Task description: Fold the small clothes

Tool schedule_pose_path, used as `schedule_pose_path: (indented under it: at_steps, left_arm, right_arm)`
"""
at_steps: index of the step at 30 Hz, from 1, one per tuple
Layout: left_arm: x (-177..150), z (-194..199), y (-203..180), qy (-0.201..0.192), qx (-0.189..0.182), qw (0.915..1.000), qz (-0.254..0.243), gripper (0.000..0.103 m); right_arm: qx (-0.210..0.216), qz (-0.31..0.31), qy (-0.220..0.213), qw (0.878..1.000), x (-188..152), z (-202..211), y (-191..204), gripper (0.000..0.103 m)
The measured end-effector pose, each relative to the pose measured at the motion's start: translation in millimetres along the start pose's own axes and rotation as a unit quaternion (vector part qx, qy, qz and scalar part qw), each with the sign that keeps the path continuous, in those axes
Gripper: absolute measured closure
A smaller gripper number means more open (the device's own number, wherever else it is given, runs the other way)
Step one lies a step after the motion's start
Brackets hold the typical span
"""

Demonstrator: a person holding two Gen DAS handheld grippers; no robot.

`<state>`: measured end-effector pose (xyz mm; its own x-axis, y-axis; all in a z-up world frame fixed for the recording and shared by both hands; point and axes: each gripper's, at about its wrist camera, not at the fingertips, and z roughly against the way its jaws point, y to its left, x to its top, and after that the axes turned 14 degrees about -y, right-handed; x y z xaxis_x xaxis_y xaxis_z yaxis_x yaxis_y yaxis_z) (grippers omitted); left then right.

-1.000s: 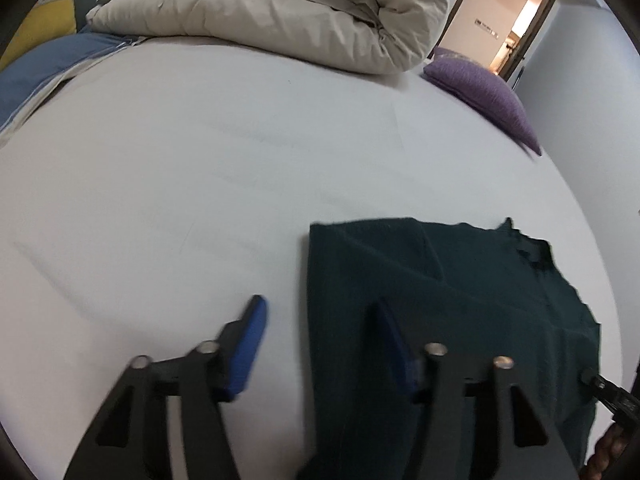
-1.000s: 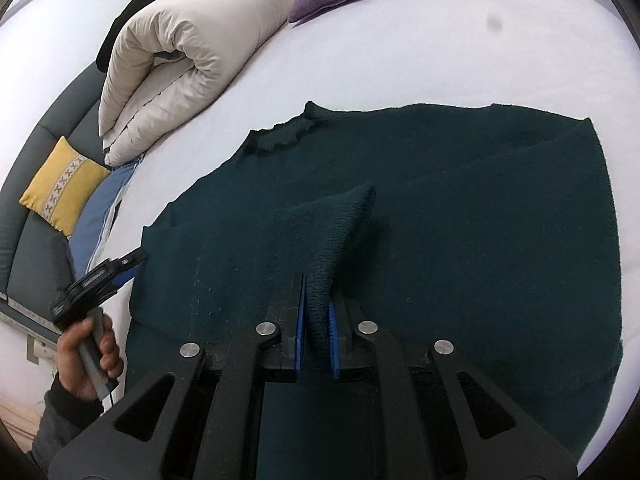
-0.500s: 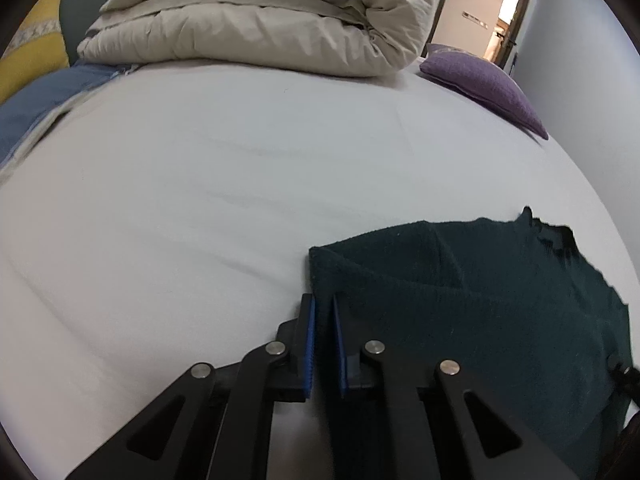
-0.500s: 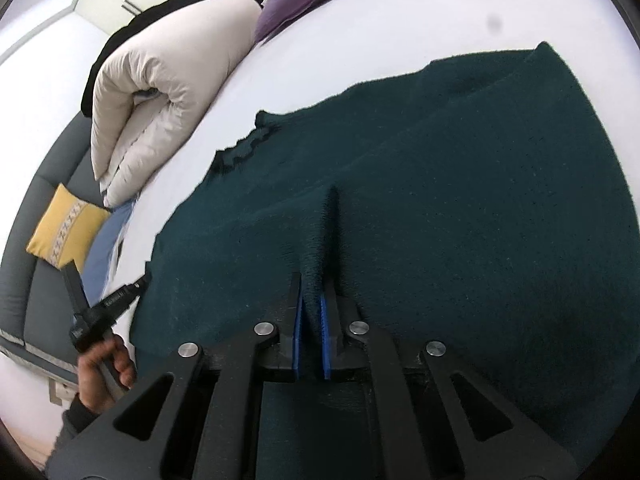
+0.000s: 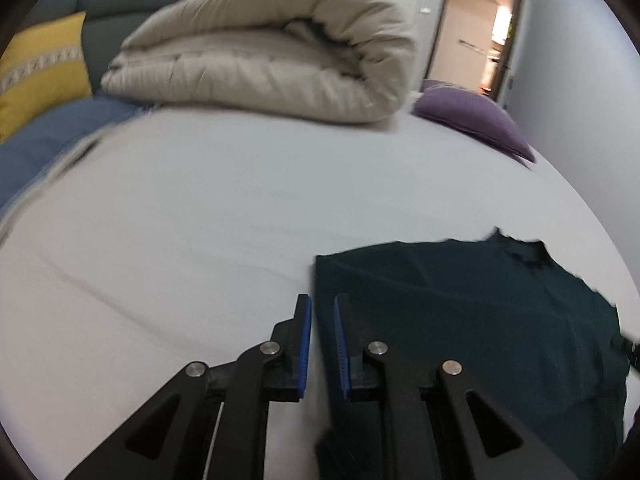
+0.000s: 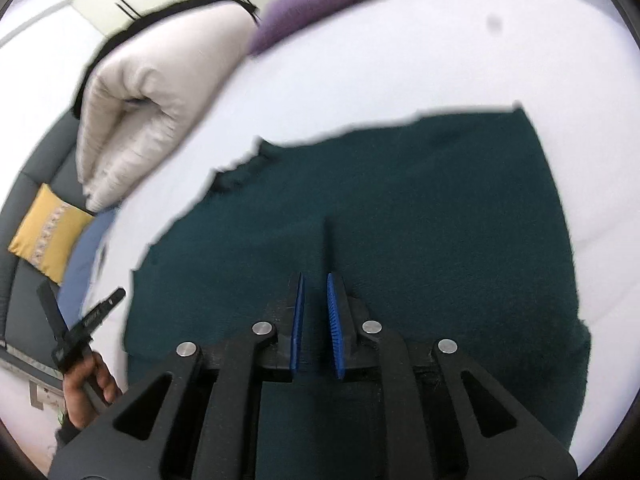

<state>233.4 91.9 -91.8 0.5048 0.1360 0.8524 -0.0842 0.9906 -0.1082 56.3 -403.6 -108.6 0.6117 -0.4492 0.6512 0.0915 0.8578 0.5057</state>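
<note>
You have no readable text in either view. The left gripper, seen from the right wrist camera, carries a small white marking along one finger, but it is too blurred and small to make out. The pale band on the yellow cushion is a woven pattern, not lettering.

A home bedroom: a white bed fills the frame, a rolled duvet at top centre, a purple pillow at upper right, an open doorway behind.
</note>
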Motion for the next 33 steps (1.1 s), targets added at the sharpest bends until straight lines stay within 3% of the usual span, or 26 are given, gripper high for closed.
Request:
schedule_pose_path:
  at_steps: [3,5,7,8,10,13,15,16,17,18,19,21,24,29,33]
  left_arm:
    - [-18.0,-2.6,-17.4,0.020,0.004,0.9984,-0.052,0.089]
    - [-37.8,-26.8,-14.5,0.074,0.015,0.9952,-0.062,0.086]
    - [-43.5,-29.9,-7.0,0.066,0.015,0.9961,-0.057,0.077]
    - [-42.3,-29.0,-7.5,0.064,0.026,0.9952,-0.069,0.068]
    - [-41.9,-27.3,-5.6,0.064,0.027,0.9946,-0.077,0.064]
    - [-38.0,-7.8,13.3,0.069,0.008,0.9972,-0.029,0.064]
    - [-35.0,19.9,23.2,0.057,-0.009,0.9983,0.000,0.063]
    - [-34.0,37.8,27.5,0.047,-0.023,0.9986,0.013,0.061]
    - [-37.4,60.6,29.6,0.039,-0.041,0.9981,0.027,0.052]
    - [-41.8,78.1,31.8,0.038,-0.057,0.9971,0.034,0.042]
    - [-46.8,91.6,31.9,0.039,-0.072,0.9960,0.036,0.039]
    - [-62.3,125.2,34.4,0.053,-0.105,0.9922,0.041,0.034]
    - [-92.2,161.0,39.8,0.096,-0.146,0.9831,0.055,0.032]
    - [-145.5,199.4,52.8,0.165,-0.167,0.9688,0.081,0.032]
    - [-168.5,214.4,60.6,0.186,-0.188,0.9593,0.099,0.032]
  right_arm:
    - [0.023,0.028,0.005,0.999,-3.0,-2.0,20.6,0.090]
    - [0.001,0.048,0.035,0.998,-12.6,-18.7,22.7,0.090]
    - [-0.019,0.045,0.063,0.997,-23.7,-34.7,9.1,0.093]
    - [0.006,0.034,0.045,0.998,-24.9,-29.5,1.0,0.095]
    - [0.014,0.006,0.035,0.999,-24.8,-17.5,-12.6,0.095]
    - [-0.036,-0.006,0.019,0.999,-21.3,16.1,-26.0,0.089]
    - [-0.027,-0.008,-0.005,1.000,-21.1,49.4,-28.6,0.085]
    - [-0.024,-0.004,-0.018,1.000,-22.2,66.1,-28.5,0.077]
    - [-0.025,-0.002,-0.036,0.999,-25.3,90.2,-28.4,0.070]
    - [-0.023,-0.003,-0.051,0.998,-28.6,108.8,-31.1,0.051]
    - [-0.019,-0.006,-0.070,0.997,-34.1,130.4,-31.5,0.038]
    - [-0.005,-0.001,-0.085,0.996,-48.2,168.8,-30.7,0.030]
    - [0.016,0.003,-0.062,0.998,-74.8,210.6,-37.6,0.030]
    - [0.014,-0.022,-0.026,0.999,-131.2,258.9,-63.9,0.030]
    - [0.006,-0.069,0.000,0.998,-166.8,279.0,-95.6,0.030]
